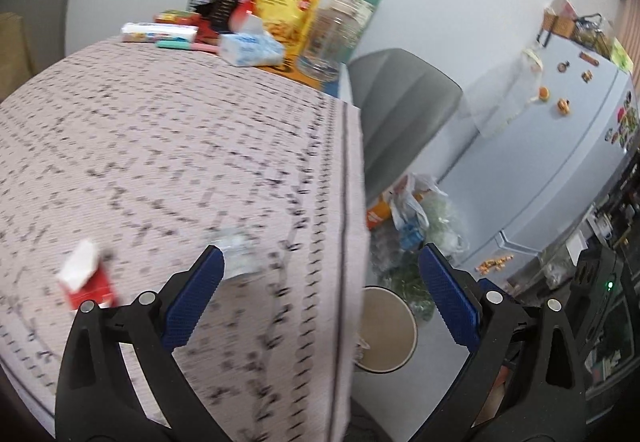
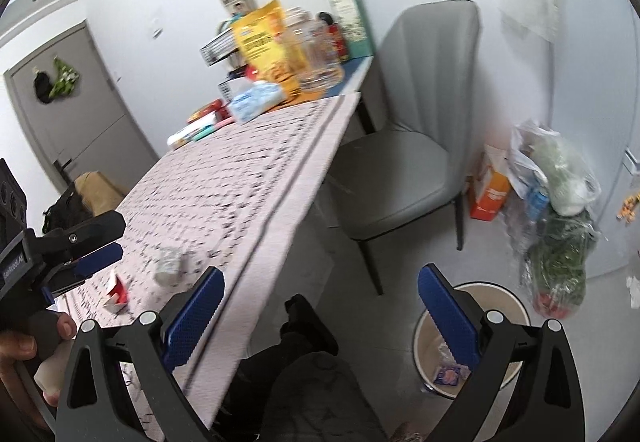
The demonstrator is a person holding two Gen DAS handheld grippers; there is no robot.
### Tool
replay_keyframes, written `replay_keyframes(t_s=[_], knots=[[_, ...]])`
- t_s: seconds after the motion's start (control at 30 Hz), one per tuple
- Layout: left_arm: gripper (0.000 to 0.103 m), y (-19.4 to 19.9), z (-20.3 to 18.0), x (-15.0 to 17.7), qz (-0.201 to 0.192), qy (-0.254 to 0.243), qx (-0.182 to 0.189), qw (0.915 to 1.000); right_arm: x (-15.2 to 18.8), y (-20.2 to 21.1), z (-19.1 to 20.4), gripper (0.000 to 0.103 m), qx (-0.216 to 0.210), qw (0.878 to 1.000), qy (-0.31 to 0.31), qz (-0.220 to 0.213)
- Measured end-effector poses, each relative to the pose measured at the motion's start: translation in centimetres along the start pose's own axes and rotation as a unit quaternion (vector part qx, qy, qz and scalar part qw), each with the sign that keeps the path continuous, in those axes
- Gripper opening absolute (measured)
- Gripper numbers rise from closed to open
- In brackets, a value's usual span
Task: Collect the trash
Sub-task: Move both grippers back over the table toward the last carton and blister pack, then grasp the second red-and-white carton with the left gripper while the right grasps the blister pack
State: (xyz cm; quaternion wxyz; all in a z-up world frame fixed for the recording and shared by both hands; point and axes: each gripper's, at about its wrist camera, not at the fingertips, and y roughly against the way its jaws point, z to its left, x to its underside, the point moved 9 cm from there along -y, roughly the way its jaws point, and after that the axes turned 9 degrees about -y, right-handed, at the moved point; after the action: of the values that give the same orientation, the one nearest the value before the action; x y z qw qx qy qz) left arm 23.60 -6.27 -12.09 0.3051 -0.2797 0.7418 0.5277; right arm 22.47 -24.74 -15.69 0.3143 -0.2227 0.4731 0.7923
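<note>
Both grippers are seen with their blue-padded fingers spread wide and nothing held between them. The left gripper is positioned over the near right part of the table, straddling its right edge, with the floor visible beyond it. Two pieces of trash are found on the patterned cloth: a crumpled clear wrapper just beside the left fingertip, and a red-and-white carton further left, near the front edge. The right gripper is held off the table over open floor, between the table edge and the trash bin, in which some wrappers can be seen. A grey chair is placed beside the table's long edge, with bags against the wall beyond the bin.
</note>
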Motion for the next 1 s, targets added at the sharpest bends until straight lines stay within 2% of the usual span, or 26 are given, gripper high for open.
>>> replay_keyframes(t_s=[0.27, 0.4, 0.6, 0.83, 1.0], knots=[[0.096, 3.9, 5.1, 2.0, -0.021, 0.024, -0.043, 0.9986, 2.0, -1.3, 5.3, 0.095, -0.028, 0.998, 0.046, 0.023], [0.096, 4.5, 7.2, 3.8, -0.007, 0.043, -0.075, 0.9962, 2.6, -1.8, 6.6, 0.095, -0.039, 0.997, 0.054, 0.03], [0.094, 4.1, 8.6, 6.5, 0.014, 0.071, -0.097, 0.9926, 4.2, -2.4, 8.1, 0.095, -0.057, 0.994, 0.081, 0.044], [0.091, 3.7, 10.9, 7.7, 0.014, 0.104, -0.152, 0.9828, 5.3, -3.3, 8.7, 0.095, -0.072, 0.992, 0.085, 0.058], [0.083, 3.1, 12.7, 7.8, 0.021, 0.123, -0.193, 0.9733, 5.5, -3.8, 9.0, 0.095, -0.078, 0.992, 0.082, 0.063]])
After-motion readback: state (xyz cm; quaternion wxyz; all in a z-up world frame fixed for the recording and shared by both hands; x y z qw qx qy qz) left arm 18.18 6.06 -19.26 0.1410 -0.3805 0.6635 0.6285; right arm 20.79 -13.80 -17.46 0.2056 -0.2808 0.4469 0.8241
